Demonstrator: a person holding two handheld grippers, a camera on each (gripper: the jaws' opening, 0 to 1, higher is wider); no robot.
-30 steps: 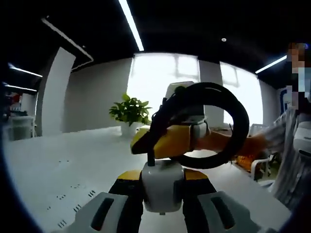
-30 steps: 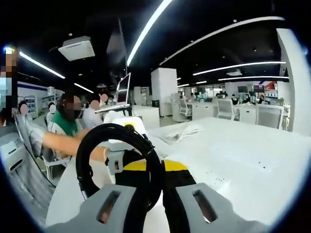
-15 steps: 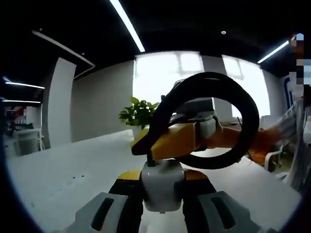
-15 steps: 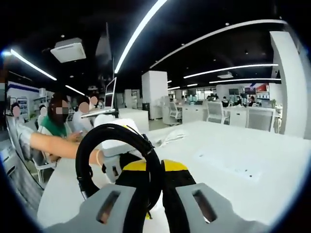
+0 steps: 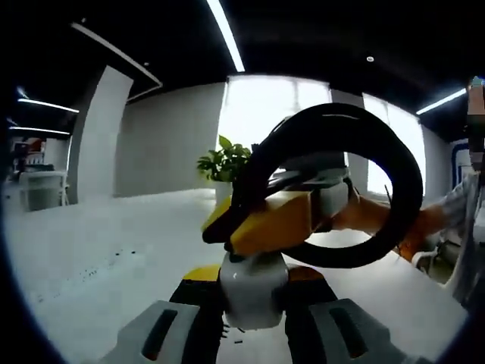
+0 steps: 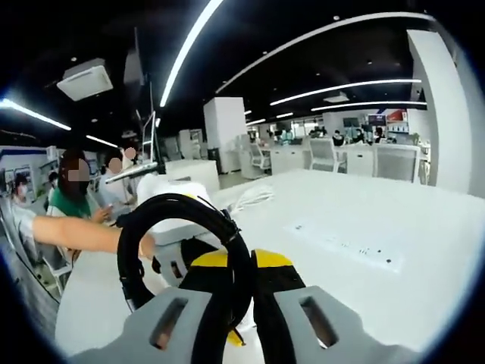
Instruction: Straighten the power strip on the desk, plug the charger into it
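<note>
White desk [image 6: 394, 220] — one charger [image 5: 254, 288], one coiled cable [image 6: 178, 243], two grippers [image 5: 254, 334] [image 6: 241, 326]

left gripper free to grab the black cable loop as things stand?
Probably not. The left gripper is already shut on the white charger, so its jaws are occupied. The cable loop hangs just ahead, pinched in the right gripper.

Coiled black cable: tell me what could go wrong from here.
1. The coiled black cable stands as an open loop just ahead of the left gripper and beside the right gripper. It may snag a jaw during turning.
2. The loop hides part of the desk, so set-down could be misjudged.
3. The white block sits between the left jaws, against the yellow-and-black body. A twist might slip it.
</note>
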